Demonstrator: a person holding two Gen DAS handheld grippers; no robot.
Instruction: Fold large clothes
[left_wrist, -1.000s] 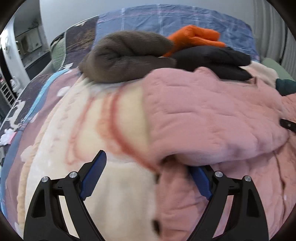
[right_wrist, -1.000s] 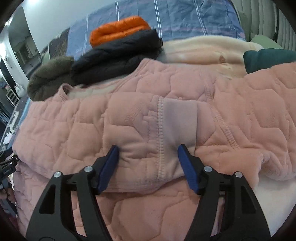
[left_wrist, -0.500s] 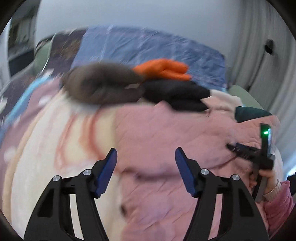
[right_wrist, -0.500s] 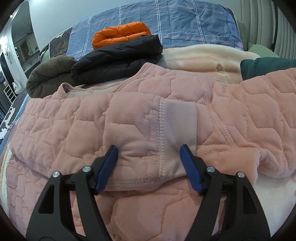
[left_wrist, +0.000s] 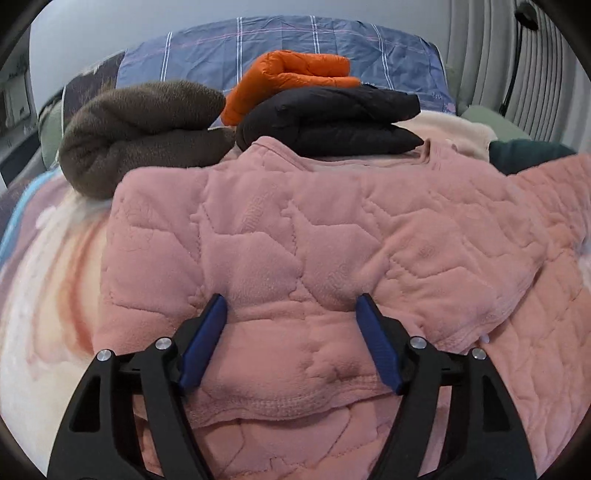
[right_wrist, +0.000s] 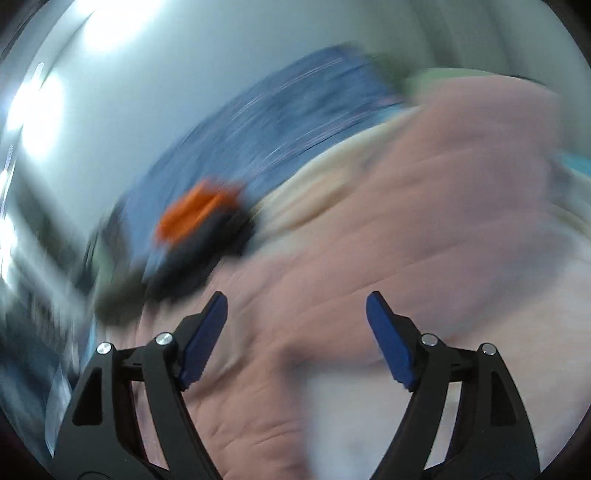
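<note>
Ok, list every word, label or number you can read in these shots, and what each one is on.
None can be read.
Blue plaid bedcover: small white lettering near its right edge, too small and blurred to make out.
Pink quilted garment: faint embossed marks in the fleece, not legible.
Right wrist view: motion-blurred throughout, nothing readable.

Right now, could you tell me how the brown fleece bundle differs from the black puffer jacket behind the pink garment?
The brown fleece bundle looks fuzzy and is rolled into a rounded lump; the black puffer jacket looks smooth and is folded into flatter layers. The brown bundle lies alone at the left, while the black jacket lies in front of an orange jacket. Both sit on the bed behind the pink quilted garment.
</note>
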